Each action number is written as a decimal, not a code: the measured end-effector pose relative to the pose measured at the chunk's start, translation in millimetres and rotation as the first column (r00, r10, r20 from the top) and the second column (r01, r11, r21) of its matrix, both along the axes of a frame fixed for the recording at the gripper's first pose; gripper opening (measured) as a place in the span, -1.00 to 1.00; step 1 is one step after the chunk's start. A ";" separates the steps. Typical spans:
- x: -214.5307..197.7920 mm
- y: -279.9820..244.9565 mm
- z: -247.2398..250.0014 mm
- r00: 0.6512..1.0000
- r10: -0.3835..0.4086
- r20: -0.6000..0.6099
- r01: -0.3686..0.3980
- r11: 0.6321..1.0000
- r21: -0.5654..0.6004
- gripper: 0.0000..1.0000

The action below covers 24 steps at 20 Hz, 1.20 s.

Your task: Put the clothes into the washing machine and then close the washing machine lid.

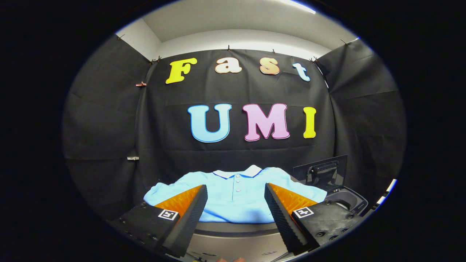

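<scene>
A light blue polo shirt (235, 194) with a white collar lies spread flat on a surface just ahead of my fingers, buttons facing up. My gripper (236, 190) is open, its two fingers wide apart and framing the shirt's lower middle with nothing between them. To the right of the shirt stands the washing machine (346, 202), a dark unit with its lid (322, 171) raised upright and the opening showing beside my right finger.
A grey ledge (236, 233) runs under the shirt's near hem, between the fingers. Black cloth walls close the booth behind and on both sides. A small clip (133, 158) sticks out of the left wall.
</scene>
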State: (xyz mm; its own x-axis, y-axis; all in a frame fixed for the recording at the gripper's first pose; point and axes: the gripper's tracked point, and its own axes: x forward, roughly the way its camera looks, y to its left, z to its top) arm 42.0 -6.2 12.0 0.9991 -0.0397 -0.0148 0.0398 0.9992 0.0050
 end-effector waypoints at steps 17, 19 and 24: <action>135.7 -2.4 -2.4 0.968 -0.030 -0.250 0.010 0.997 -0.078 0.97; 143.5 -1.6 -16.3 0.947 -0.024 -0.319 0.004 0.998 -0.062 0.97; 151.6 -9.0 -58.5 0.860 -0.044 -0.509 0.030 0.999 -0.037 0.98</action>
State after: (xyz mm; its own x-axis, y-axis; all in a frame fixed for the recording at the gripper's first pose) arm 193.6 -15.2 -46.4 0.8502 -0.0843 -0.5196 0.0665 0.9964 -0.0528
